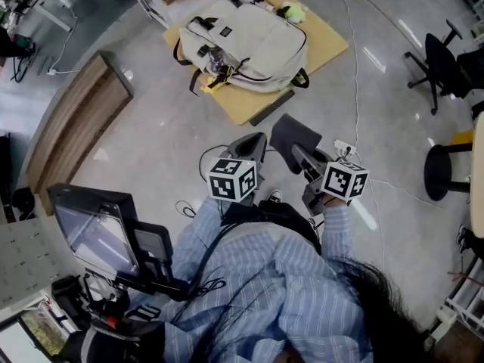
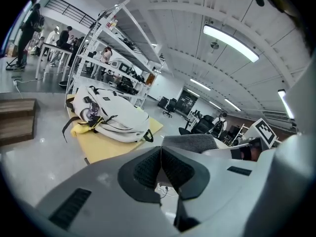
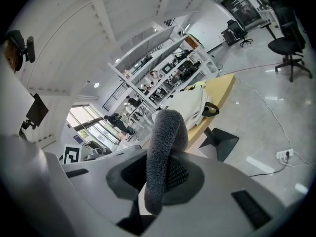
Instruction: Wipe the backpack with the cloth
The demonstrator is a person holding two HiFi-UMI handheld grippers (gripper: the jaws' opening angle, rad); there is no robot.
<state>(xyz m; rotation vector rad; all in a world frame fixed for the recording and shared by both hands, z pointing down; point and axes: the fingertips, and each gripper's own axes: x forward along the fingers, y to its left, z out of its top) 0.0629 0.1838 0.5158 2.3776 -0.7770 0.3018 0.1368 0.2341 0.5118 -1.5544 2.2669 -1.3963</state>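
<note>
A cream backpack (image 1: 246,42) with black straps lies flat on a low yellow table (image 1: 325,48), well ahead of both grippers; it also shows as the backpack (image 2: 116,115) in the left gripper view and the backpack (image 3: 190,105) in the right gripper view. My right gripper (image 1: 296,156) is shut on a dark grey cloth (image 1: 293,133), whose folded edge, the cloth (image 3: 163,154), sticks up between the jaws. My left gripper (image 1: 252,148) is shut with nothing in it, its black pads (image 2: 148,168) pressed together. Both are held in the air near the person's chest.
A wooden bench (image 1: 72,123) stands at the left. A monitor cart (image 1: 98,233) is at the lower left. Black office chairs (image 1: 442,66) and a stool (image 1: 446,171) are at the right. A white cable and power strip (image 1: 344,148) lie on the glossy floor. Metal shelving (image 2: 113,48) rises behind the table.
</note>
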